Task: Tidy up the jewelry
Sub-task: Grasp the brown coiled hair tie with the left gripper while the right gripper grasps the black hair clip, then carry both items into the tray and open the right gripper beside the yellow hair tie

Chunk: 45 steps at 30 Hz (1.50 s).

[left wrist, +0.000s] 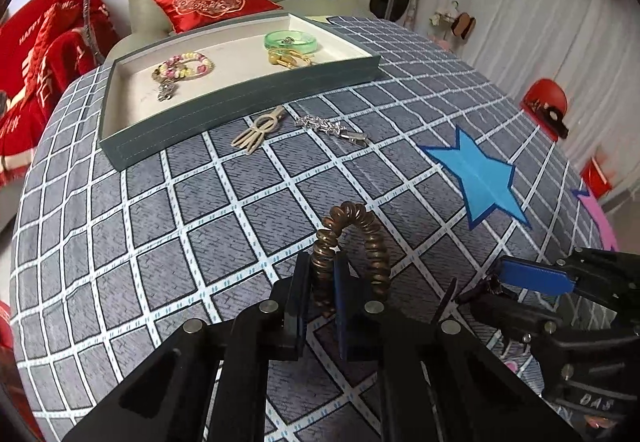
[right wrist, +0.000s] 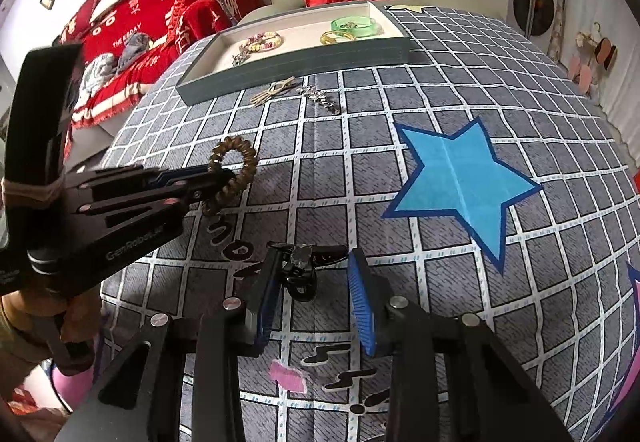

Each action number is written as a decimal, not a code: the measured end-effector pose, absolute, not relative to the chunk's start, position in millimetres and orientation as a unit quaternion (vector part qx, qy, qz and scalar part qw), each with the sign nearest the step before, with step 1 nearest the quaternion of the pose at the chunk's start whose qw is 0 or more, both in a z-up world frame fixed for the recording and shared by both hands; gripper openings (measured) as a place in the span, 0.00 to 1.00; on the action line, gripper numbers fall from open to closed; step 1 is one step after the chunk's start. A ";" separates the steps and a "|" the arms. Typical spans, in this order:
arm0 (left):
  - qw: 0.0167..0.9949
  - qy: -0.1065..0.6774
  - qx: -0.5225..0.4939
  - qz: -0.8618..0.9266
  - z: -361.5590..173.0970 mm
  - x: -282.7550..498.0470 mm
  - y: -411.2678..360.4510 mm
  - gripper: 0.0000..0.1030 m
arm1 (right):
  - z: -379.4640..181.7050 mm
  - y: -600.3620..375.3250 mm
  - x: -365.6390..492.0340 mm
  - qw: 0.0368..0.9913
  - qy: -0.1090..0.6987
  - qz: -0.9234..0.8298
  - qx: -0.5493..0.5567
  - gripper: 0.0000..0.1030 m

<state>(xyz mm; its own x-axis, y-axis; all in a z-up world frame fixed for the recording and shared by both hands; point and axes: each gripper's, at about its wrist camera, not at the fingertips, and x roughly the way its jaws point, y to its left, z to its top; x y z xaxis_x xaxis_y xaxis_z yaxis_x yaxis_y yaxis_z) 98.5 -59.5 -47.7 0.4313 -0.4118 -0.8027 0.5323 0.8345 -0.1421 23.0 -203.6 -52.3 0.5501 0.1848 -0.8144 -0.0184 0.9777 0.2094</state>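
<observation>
Two claws engaged | left claw (left wrist: pixel 322 284) clenched on brown spiral hair tie (left wrist: pixel 352 242) | right claw (right wrist: pixel 310 294) parted around black clip (right wrist: pixel 300 270), pads not pressing | next: tie to be carried into jewelry tray (left wrist: pixel 240 98)

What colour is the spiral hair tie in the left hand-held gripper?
Bronze-brown spiral hair tie; clearest in the left wrist view.

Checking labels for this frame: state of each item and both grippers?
left gripper: shut on brown spiral hair tie
right gripper: jaws apart around black clip; contact unclear
tray: open, holds beaded bracelet, green bangle, gold piece
beige clip: on cloth, outside tray
silver clip: on cloth, outside tray
</observation>
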 end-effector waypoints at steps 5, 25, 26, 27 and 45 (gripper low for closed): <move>0.851 0.447 0.043 -0.274 -35.9 97.9 -49.0 0.26 | -47.7 -213.0 24.7 0.875 0.469 0.058 0.108 0.36; 0.880 0.411 -0.018 -0.238 13.6 135.2 -10.8 0.26 | 8.1 -239.9 82.5 0.889 0.438 0.068 0.110 0.36; 0.881 0.410 -0.019 -0.236 16.5 138.3 -9.6 0.26 | 14.0 -240.7 89.7 0.891 0.435 0.071 0.105 0.36; 0.883 0.406 -0.020 -0.233 21.8 144.5 -8.0 0.26 | 17.9 -241.9 94.9 0.892 0.433 0.073 0.103 0.36; 0.885 0.415 -0.010 -0.211 42.1 256.9 -32.5 0.26 | 49.1 -251.4 239.8 0.893 0.428 0.098 0.097 0.36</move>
